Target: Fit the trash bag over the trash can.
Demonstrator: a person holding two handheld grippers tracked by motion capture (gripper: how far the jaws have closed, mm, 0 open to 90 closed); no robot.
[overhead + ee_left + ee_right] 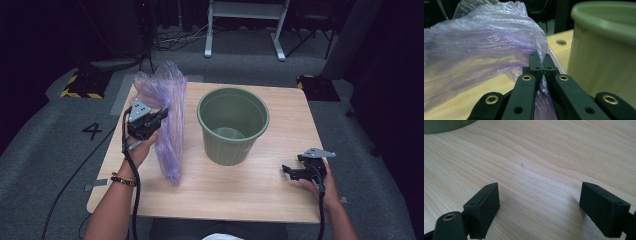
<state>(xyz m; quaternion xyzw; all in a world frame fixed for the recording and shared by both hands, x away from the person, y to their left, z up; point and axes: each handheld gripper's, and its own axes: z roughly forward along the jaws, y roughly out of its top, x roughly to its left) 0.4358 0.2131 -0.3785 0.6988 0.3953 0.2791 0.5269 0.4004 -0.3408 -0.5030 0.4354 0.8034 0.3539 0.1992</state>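
1 purple plastic bag [167, 117]: hangs long-axis vertical, pinched in the left gripper [150, 120], just left of the green bucket [233, 125]. Right gripper [292, 171]: jaws apart, empty, low over the wooden table [240, 185], right of the bucket, well apart from the bag.

A single black numeral "4" [92, 131] stands on the grey floor [45, 155], just off the left edge of the bench [240, 190]. No lettering, label or brand can be read on anything else in the high view or in either gripper view.
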